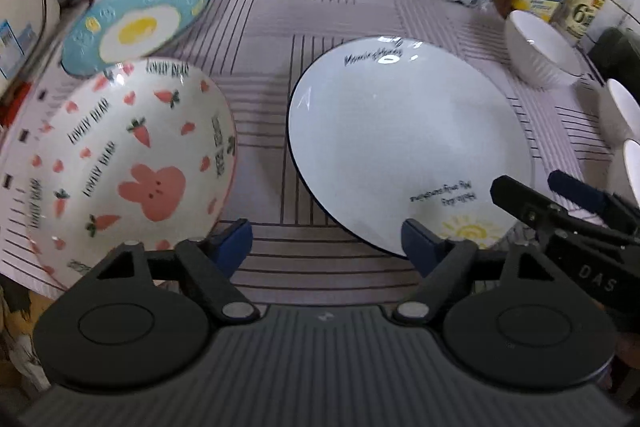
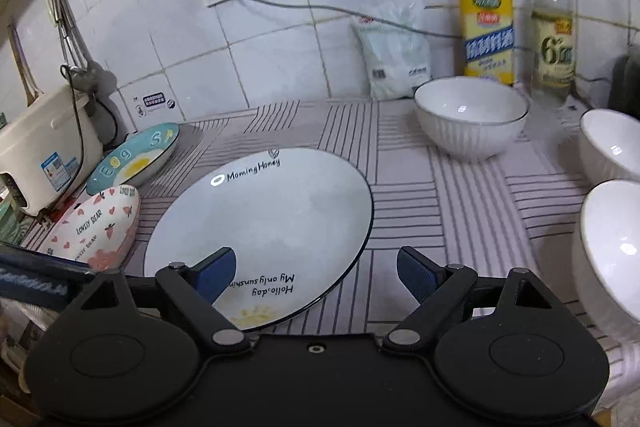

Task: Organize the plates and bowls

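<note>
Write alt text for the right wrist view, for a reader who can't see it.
The open right gripper hovers empty over the near edge of a large white plate on a striped cloth. Three white bowls sit to the right; a bunny bowl and an egg-print plate lie left. Two bottles stand against the tiled wall.

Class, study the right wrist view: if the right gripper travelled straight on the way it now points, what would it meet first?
Most likely the near rim of the large white plate: the open right gripper straddles that edge. Depth is unclear, so it might strike the striped cloth just beside it.
</note>
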Action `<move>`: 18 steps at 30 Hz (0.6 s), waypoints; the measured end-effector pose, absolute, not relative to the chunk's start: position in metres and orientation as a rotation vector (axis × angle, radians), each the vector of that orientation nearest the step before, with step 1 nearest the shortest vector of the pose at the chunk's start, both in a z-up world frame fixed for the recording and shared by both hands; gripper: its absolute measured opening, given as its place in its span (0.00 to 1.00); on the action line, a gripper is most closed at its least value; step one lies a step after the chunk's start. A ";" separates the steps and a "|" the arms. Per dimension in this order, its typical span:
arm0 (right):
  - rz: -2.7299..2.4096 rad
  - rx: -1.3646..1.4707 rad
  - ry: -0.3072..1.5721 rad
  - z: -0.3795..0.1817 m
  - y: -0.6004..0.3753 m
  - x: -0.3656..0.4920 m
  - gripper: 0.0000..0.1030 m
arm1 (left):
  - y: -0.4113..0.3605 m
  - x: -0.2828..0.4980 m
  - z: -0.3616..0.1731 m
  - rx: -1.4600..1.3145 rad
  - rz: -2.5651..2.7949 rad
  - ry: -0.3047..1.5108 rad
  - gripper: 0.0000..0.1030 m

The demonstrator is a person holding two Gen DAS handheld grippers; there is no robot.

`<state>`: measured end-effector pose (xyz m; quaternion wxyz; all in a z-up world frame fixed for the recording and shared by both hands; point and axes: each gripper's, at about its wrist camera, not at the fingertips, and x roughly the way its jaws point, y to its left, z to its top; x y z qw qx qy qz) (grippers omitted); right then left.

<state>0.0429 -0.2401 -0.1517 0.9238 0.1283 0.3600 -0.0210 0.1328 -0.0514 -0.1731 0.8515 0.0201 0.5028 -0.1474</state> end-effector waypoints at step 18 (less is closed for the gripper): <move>-0.058 0.536 0.859 -0.182 -0.274 0.072 0.18 | -0.042 0.164 -0.194 -0.116 -0.367 1.098 0.19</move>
